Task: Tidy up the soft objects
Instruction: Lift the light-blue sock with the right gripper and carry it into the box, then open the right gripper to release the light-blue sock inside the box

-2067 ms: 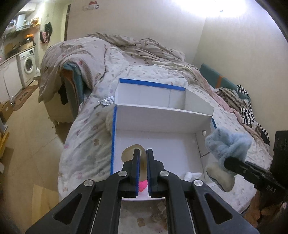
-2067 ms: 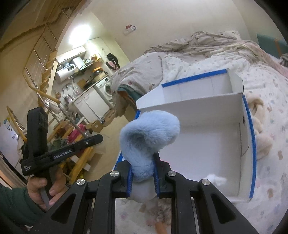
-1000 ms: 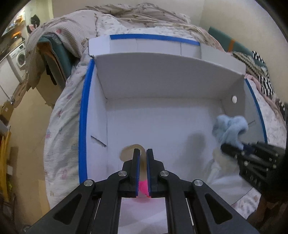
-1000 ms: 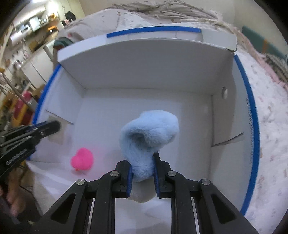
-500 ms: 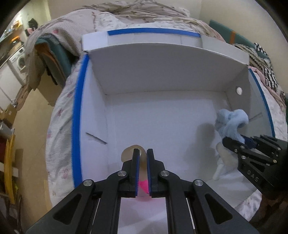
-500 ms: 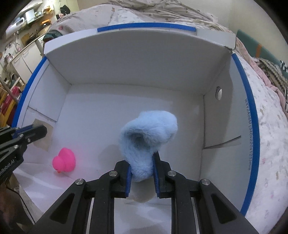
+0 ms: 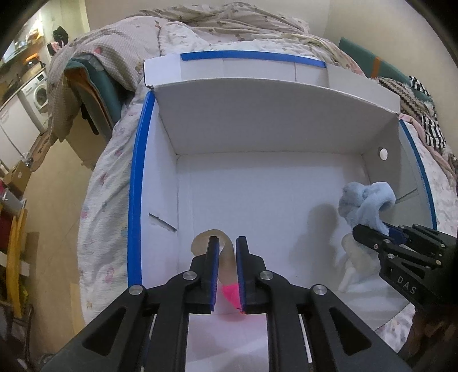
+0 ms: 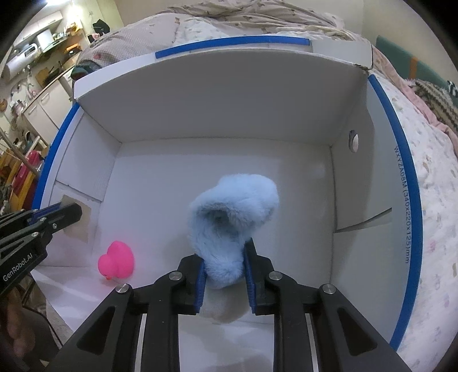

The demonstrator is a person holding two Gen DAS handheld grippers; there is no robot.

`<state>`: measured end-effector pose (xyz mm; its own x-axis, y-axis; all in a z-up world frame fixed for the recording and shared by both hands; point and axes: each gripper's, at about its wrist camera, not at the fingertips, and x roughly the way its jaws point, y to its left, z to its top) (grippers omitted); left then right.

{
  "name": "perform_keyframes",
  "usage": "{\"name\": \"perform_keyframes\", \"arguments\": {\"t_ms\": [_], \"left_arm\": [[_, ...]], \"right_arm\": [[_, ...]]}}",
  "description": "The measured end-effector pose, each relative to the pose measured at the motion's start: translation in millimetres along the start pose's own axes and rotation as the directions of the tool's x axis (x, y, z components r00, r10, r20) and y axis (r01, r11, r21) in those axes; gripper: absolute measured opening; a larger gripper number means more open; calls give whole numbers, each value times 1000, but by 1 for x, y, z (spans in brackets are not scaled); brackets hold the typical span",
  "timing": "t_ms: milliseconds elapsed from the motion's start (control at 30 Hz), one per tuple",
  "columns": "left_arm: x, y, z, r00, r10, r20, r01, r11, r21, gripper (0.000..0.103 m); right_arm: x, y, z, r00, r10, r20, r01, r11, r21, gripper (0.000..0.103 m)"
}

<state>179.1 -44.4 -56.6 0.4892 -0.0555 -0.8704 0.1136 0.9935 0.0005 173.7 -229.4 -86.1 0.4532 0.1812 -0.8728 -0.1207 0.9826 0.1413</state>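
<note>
A white box (image 7: 272,134) with blue edges lies open on the bed. My right gripper (image 8: 224,251) holds a fluffy light blue toy (image 8: 234,214) low inside the box on its right side; the jaws have spread slightly but still touch it. The toy also shows in the left wrist view (image 7: 363,206), with a cream part below it. A pink rubber toy (image 8: 116,259) lies on the box floor at the left. My left gripper (image 7: 227,246) hovers over it, jaws nearly shut with a narrow gap, nothing held; pink (image 7: 231,294) shows between them.
The box sits on a floral quilt (image 7: 103,200) at the bed's edge, with rumpled blankets (image 7: 229,25) behind. Striped and knitted clothes (image 7: 423,114) lie at the right. A brown tape patch (image 8: 75,220) marks the box's left wall. Kitchen units and a washing machine (image 7: 37,91) stand far left.
Both grippers moved from above the bed down into the box. The pink toy now lies free on the floor. My right jaws have widened slightly around the blue toy.
</note>
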Motion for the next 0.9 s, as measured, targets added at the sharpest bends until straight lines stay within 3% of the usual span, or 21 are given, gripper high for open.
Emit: {"name": "perform_keyframes", "arguments": {"t_ms": [133,200,300,533,600,900], "left_arm": [[-3,2,0,1000,14,9,-13,1000,-13,19],[-5,6,1,1000,5,18,-4,999,-32,33],[-13,9,2,998,19,52,-16,999,-52,51],[-28,9,1,995,3,102,2,999,-46,65],[-31,10,0,994,7,107,-2,999,-46,69],[-44,16,-5,992,20,128,-11,998,-66,69]], "right_arm": [[-6,-4,2,999,40,24,-41,999,33,33],[-12,-8,2,998,53,44,-55,997,46,48],[-20,-8,3,993,77,89,-82,995,48,60],[-27,-10,7,985,117,124,-127,989,73,81],[-29,-12,7,983,127,129,-139,987,85,92],[-38,-13,5,982,111,154,-127,987,96,94]]}}
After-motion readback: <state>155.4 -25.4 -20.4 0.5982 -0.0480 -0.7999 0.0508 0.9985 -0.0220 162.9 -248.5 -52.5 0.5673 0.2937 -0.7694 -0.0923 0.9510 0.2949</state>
